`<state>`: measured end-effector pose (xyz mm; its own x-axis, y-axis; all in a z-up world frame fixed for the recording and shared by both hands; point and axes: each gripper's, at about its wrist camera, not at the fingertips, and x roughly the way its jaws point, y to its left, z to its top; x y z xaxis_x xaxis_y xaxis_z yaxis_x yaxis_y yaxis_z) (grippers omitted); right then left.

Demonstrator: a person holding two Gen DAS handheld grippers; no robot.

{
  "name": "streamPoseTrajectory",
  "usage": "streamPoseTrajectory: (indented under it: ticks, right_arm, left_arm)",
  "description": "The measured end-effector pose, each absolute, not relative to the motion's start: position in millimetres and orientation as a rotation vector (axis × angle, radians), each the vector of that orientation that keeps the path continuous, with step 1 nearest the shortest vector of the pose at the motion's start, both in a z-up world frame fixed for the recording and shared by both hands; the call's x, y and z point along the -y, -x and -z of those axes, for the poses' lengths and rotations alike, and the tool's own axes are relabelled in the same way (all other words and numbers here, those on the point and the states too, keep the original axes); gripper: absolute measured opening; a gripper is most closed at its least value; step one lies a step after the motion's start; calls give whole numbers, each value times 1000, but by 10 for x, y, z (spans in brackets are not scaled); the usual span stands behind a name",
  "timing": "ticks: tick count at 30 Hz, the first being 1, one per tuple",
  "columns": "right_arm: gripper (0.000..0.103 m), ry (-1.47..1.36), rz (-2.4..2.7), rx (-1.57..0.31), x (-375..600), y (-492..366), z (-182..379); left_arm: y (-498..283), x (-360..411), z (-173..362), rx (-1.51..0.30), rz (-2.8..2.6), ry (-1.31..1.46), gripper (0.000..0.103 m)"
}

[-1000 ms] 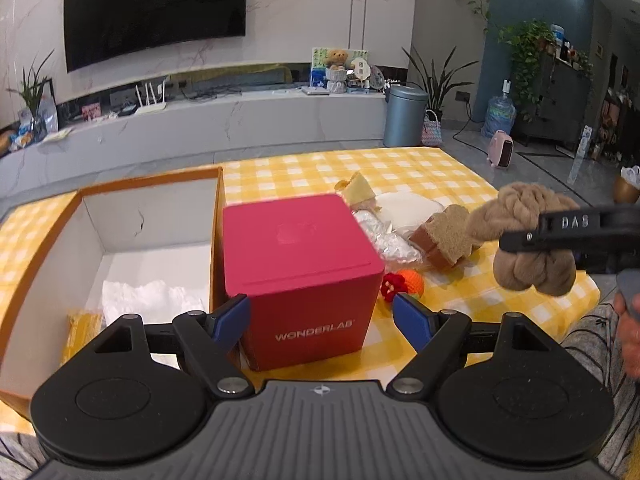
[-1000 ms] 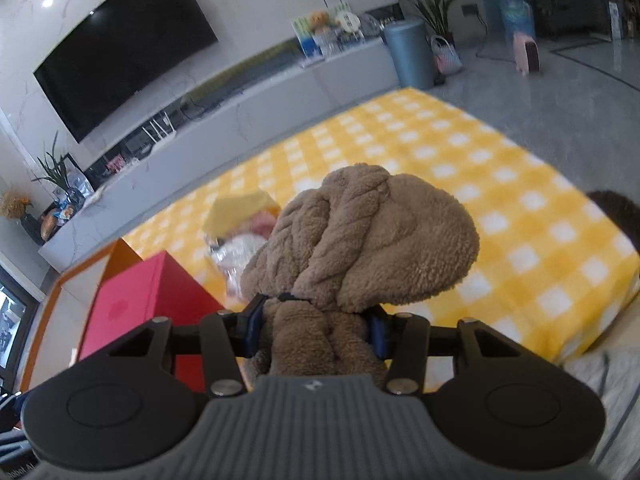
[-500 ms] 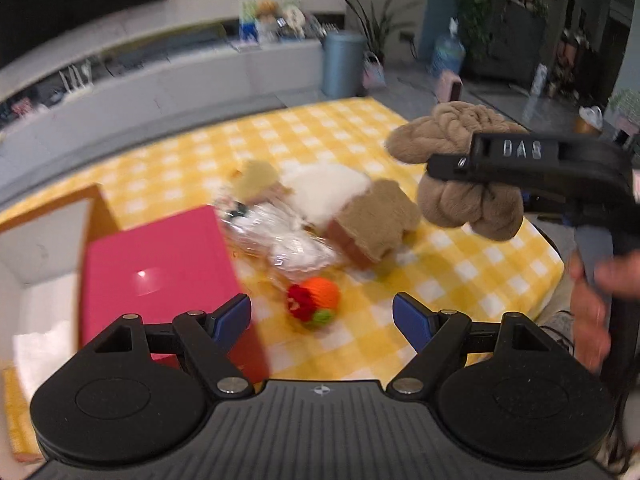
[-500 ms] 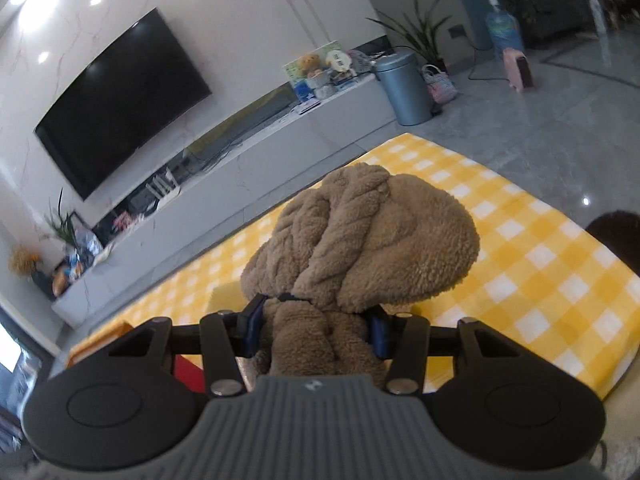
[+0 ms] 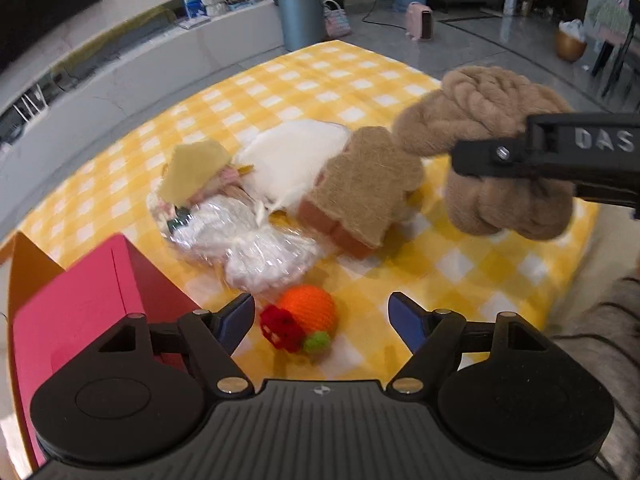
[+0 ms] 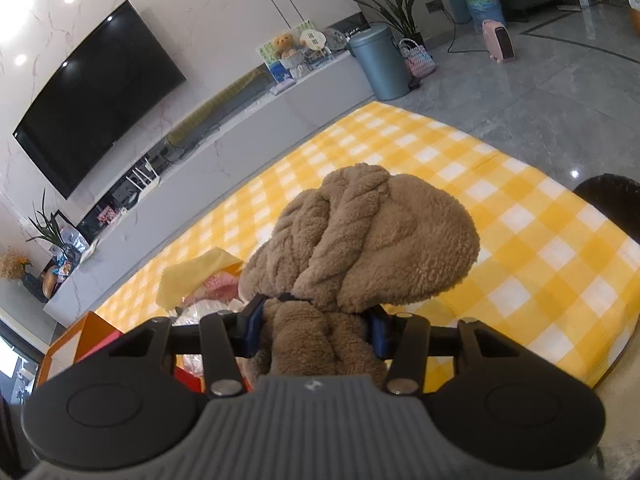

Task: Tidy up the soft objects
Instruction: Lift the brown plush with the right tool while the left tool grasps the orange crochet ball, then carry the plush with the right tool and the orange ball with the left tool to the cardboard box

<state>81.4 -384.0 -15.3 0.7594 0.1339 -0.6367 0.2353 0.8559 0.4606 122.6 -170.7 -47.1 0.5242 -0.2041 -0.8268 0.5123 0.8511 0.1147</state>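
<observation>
- Right hand-held gripper (image 6: 314, 330) clamped on the knotted brown plush (image 6: 360, 248), carried in the air above the bench (image 5: 352, 80), off its right part.
- Left hand-held gripper (image 5: 322, 318) spread wide, holding nothing.
- Just ahead of the left one, slightly left of centre: orange knitted toy (image 5: 306, 316), long axis roughly across the gap.
- Nearer to left than right, by judgement.
- Red box (image 5: 80, 312) at near left.

Wall-mounted television (image 6: 96, 96), grey bin (image 6: 380, 64) beside the long white console (image 6: 224, 148), pink heater (image 6: 498, 42).
</observation>
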Motion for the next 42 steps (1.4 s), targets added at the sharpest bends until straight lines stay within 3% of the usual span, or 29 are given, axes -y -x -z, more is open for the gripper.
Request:
streamPoseTrajectory:
  ticks: [3,7,21,25,32,42]
  right_arm:
    - [50,-529,79,-723,3839,-841,162]
    - [50,-531,67,-712,3832,-821,146]
    - [50,-526,63,-711,3822,-772,152]
    - [50,-544,41,-704,3839,-768,138]
    - [50,-563,51,-710,3859,-766,146]
    - [50,-582,40,-714,3854,-775,142]
  left_arm:
    - [-1271,1793,515,-930,433,-431,89]
    - [-1274,1931,576,-955,425,-522,79]
    - [-1402,2197,961,-999,341,-672,78]
    - [-1402,2176,992,-972,286,-690,47]
    - [-1326,2047,876,-992,312,-607,46]
    - [-853,1633,270,-935,467,-344,46]
